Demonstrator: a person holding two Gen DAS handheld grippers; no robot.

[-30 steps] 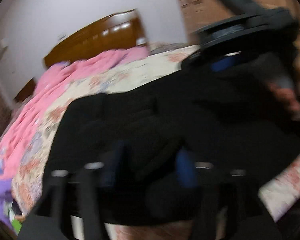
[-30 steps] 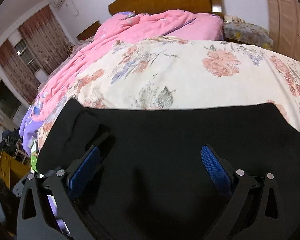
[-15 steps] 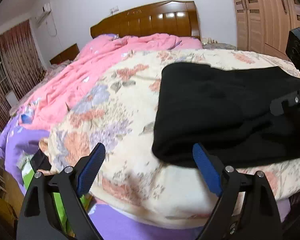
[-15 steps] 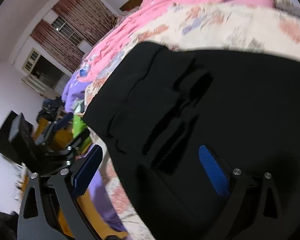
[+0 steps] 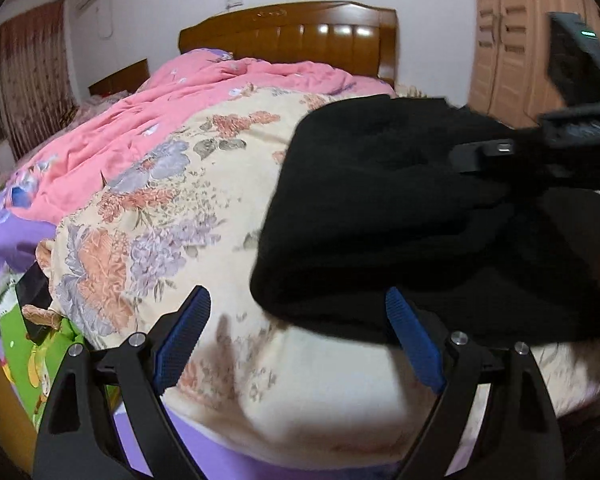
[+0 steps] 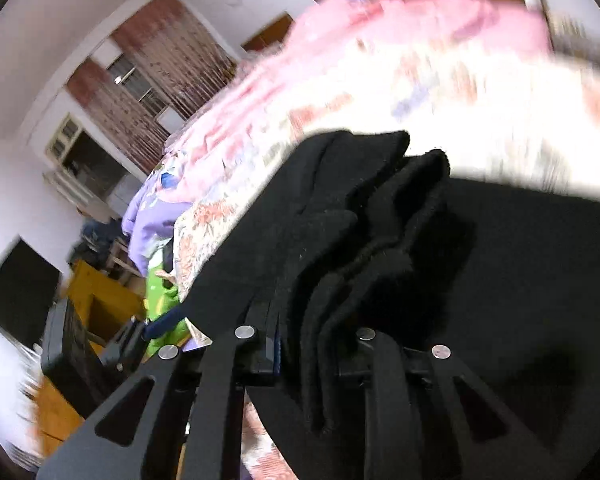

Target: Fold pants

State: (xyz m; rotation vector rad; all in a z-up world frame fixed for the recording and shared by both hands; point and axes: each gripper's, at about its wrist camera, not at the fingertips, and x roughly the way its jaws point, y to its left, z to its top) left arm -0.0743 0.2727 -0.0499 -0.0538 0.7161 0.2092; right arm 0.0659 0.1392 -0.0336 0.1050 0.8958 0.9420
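Black pants [image 5: 400,216], folded, on floral bedspread [image 5: 172,216]. Left gripper [image 5: 300,344]: jaws wide, holding nothing. Right gripper [image 6: 316,344]: jaws closing, pinching bunched pants edge.

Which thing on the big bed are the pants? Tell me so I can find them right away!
Find the big bed with the wooden headboard and the pink quilt. Nearer the foot, on the cream flowered bedspread, lies a thick, dark bundle: the pants. They are the only plain black thing among all the pink, purple and flowers, and the right gripper is pinching a bunch of their folds.
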